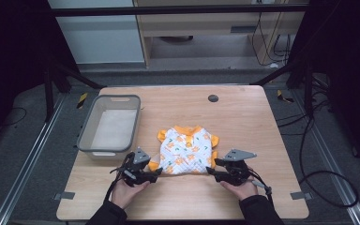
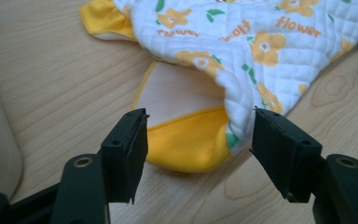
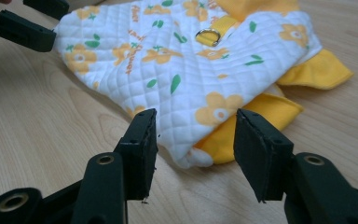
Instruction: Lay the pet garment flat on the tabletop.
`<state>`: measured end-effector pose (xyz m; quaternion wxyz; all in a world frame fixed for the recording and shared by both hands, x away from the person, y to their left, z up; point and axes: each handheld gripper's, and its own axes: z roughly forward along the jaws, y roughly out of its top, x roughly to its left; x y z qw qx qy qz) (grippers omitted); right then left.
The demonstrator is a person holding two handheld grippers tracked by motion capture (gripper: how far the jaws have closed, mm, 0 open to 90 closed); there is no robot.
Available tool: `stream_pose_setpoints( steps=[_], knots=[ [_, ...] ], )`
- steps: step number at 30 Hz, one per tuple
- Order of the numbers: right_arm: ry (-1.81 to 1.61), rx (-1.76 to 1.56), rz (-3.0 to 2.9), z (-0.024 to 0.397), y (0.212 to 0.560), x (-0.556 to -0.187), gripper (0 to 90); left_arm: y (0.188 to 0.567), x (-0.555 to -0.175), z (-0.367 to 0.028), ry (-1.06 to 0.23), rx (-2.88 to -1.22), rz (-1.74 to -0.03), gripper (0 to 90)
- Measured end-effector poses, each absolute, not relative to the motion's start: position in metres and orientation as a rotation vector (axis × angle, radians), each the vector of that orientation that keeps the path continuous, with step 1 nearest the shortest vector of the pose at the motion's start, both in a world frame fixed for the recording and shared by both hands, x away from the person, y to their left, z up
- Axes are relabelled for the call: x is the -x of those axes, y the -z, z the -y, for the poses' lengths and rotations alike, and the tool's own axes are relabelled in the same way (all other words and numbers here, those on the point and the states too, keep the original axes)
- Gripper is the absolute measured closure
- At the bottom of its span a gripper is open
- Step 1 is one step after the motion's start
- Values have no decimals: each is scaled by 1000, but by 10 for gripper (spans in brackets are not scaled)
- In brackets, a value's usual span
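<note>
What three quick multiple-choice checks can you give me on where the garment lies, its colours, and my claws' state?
1. Where does the small garment lie?
A. On the table, right of the grey basin
B. Inside the grey basin
C. On the floor

2. Which colours does the garment show?
A. Blue with red stripes
B. White with orange flowers and yellow trim
C. Plain black

3. How do the left claw and right claw stand?
A. Both clamped on the garment
B. One clamped, one open
C. Both open, a garment corner between the jaws of each

Answers:
1 A: the high view shows it flat on the wood beside the basin.
2 B: both gripper views show the quilted flower print and yellow cuffs.
3 C: in each gripper view the jaws stand apart from the cloth.
</note>
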<state>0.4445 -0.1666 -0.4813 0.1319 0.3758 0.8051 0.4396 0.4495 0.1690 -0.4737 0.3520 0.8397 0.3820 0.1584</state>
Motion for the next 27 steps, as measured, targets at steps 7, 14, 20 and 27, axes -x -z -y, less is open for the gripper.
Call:
stream_pose_setpoints(
  steps=[7, 14, 20, 27],
  knots=[
    [-1206, -1088, -2381, 157, 491, -449, 511, 479, -452, -162, -383, -2212, -966, 461],
    [-1170, -1093, -2405, 156, 497, -453, 619, 484, -455, -160, -335, -2235, -963, 653],
    [-1161, -1103, -2420, 156, 496, -455, 755, 484, -454, -158, -293, -2230, -967, 796],
    [-1218, -1095, -2455, 159, 486, -452, 858, 477, -450, -160, -271, -2215, -939, 824]
  ],
)
